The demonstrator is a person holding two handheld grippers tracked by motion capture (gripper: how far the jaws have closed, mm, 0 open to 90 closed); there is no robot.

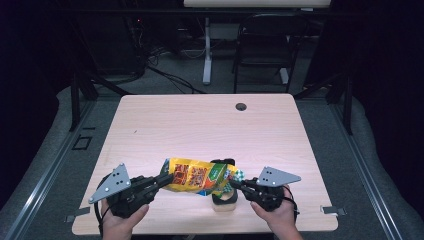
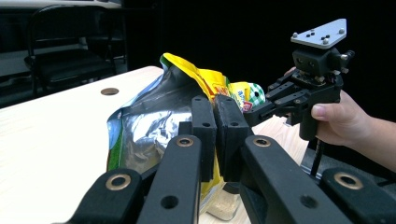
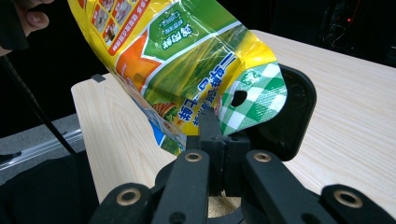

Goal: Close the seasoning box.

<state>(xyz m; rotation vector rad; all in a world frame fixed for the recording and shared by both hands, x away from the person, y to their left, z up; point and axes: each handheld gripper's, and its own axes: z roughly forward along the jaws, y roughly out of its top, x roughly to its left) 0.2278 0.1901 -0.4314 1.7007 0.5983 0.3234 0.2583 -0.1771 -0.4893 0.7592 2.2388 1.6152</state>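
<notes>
While both pairs of jaws pinch its opposite ends, the snack bag (image 1: 200,176) hangs stretched between the left gripper (image 1: 167,179) and right gripper (image 1: 235,184) at lower centre of the high view, above a black-rimmed container (image 1: 224,199). Chinese print runs across the bag's green panel, too small to read. Bare wooden table (image 1: 200,125) lies open beyond; its near edge sits close. Dark room, a chair (image 1: 265,45) behind.
</notes>
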